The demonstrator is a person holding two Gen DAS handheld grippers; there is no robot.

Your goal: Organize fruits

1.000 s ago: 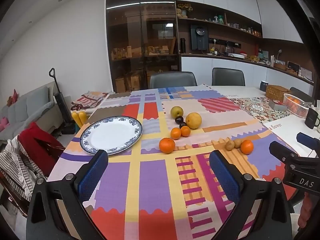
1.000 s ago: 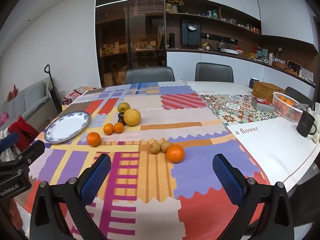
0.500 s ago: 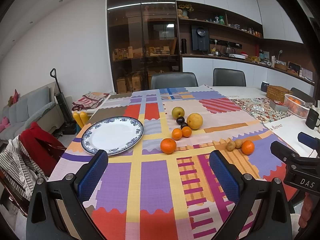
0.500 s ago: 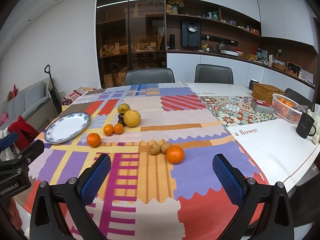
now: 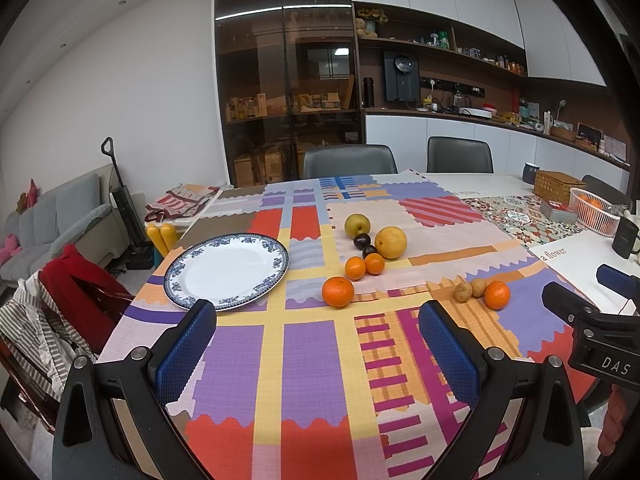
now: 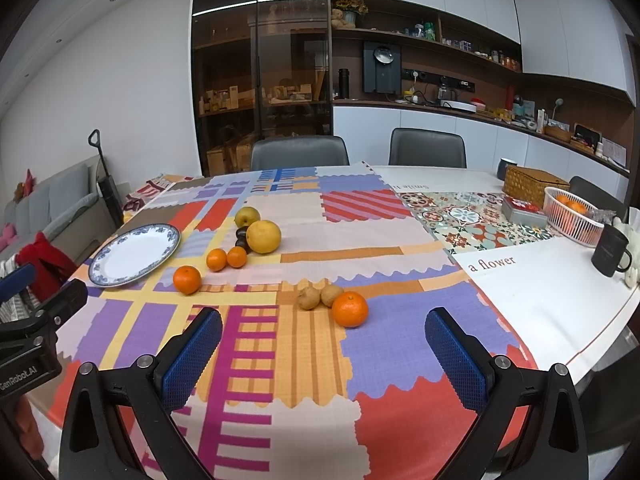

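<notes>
both claws hang above the near edge of the table [image 5: 592,248], each spread wide and holding nothing: the left claw [image 5: 316,344] and the right claw [image 6: 324,348]. on the patchwork cloth [image 5: 308,360] sits an empty blue-rimmed plate [image 5: 226,270] at the left. to its right lie a lone orange [image 5: 338,291], then two small oranges [image 5: 364,266] touching, two dark plums [image 5: 364,245], a yellow pear [image 5: 390,242] and a greenish pear [image 5: 357,225] clustered together. further right, two brown kiwis [image 6: 319,297] touch another orange [image 6: 349,309].
</notes>
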